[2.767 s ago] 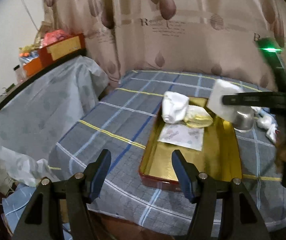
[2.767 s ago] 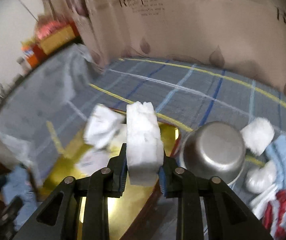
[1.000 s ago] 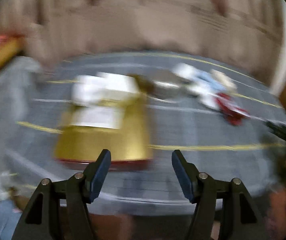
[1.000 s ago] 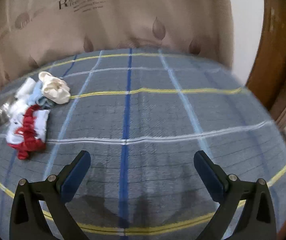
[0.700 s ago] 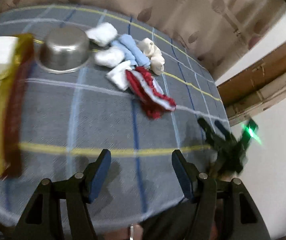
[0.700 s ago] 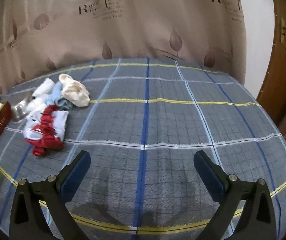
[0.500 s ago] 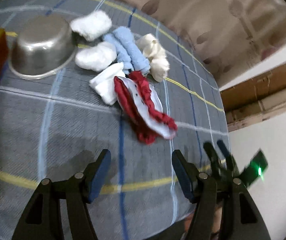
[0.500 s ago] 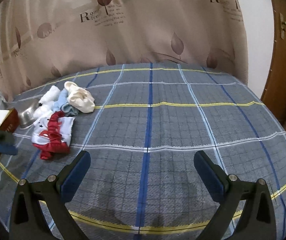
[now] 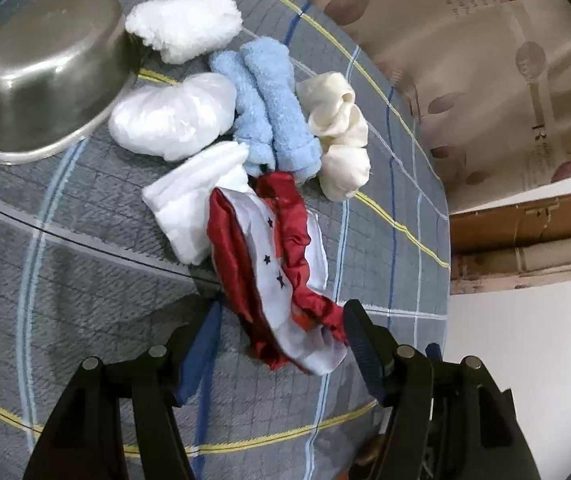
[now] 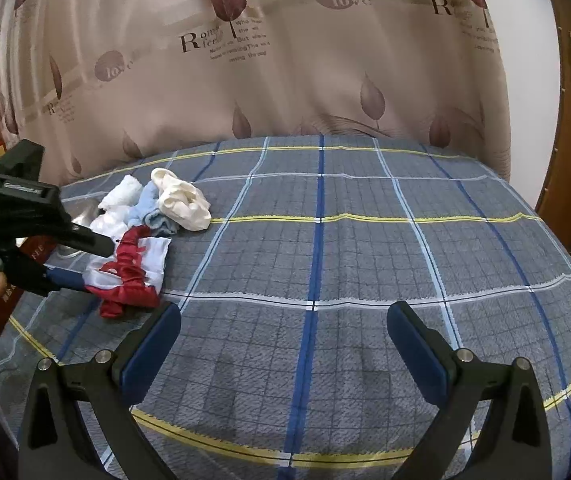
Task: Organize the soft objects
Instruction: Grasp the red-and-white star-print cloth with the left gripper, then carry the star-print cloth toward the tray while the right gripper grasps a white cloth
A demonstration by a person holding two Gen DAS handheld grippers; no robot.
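The left gripper [image 9: 281, 334] stood released, straddling the near end of the red-and-white cloth [image 9: 273, 264] on the plaid bed [image 10: 325, 264]. Closing low over the bunched trim seemed likeliest to lift it whole. The right gripper [image 10: 283, 332] hung empty, released. The tin was mostly out of view.

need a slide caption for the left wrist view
Open left claw straddles the red-and-white cloth, beside rolled towels and an upturned steel bowl.
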